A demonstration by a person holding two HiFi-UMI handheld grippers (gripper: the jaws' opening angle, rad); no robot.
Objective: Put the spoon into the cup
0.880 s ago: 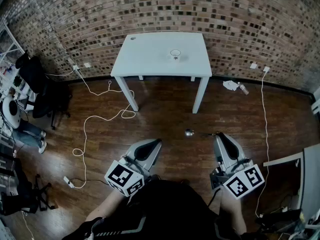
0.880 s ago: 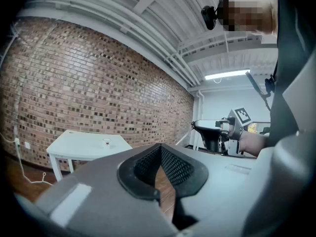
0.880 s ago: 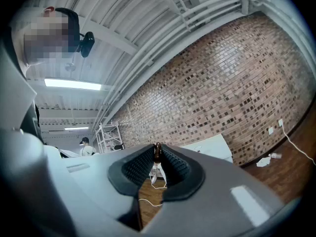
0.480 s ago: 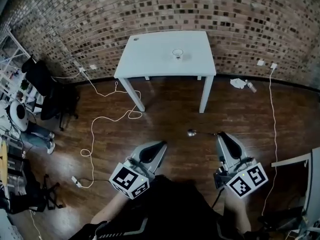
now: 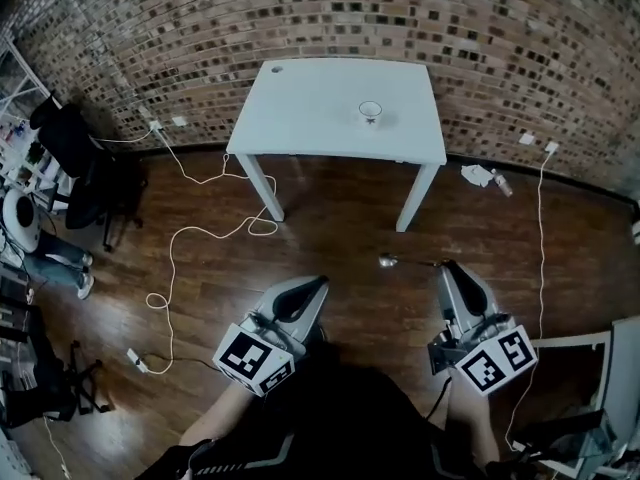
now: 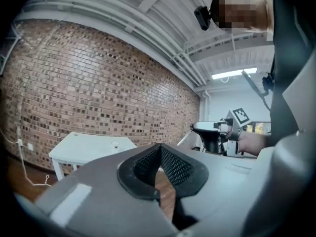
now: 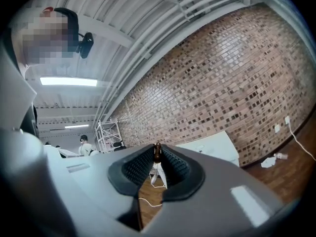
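Right tongs (image 5: 446, 268): closed on the handle end of the spoon (image 5: 386, 261), which is held above the wooden floor (image 5: 330, 228) with its bowl sticking out toward the person's left.
Left tongs (image 5: 316, 285): tips together, nothing between them.
Cup (image 5: 370, 111): upright on the white counter (image 5: 300, 108) by the brick wall (image 5: 200, 28), well apart from the spoon.

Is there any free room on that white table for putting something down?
Nearly all of it: the table is bare left of the cup and along its near edge. Only the spot around the cup, right of middle, is taken.
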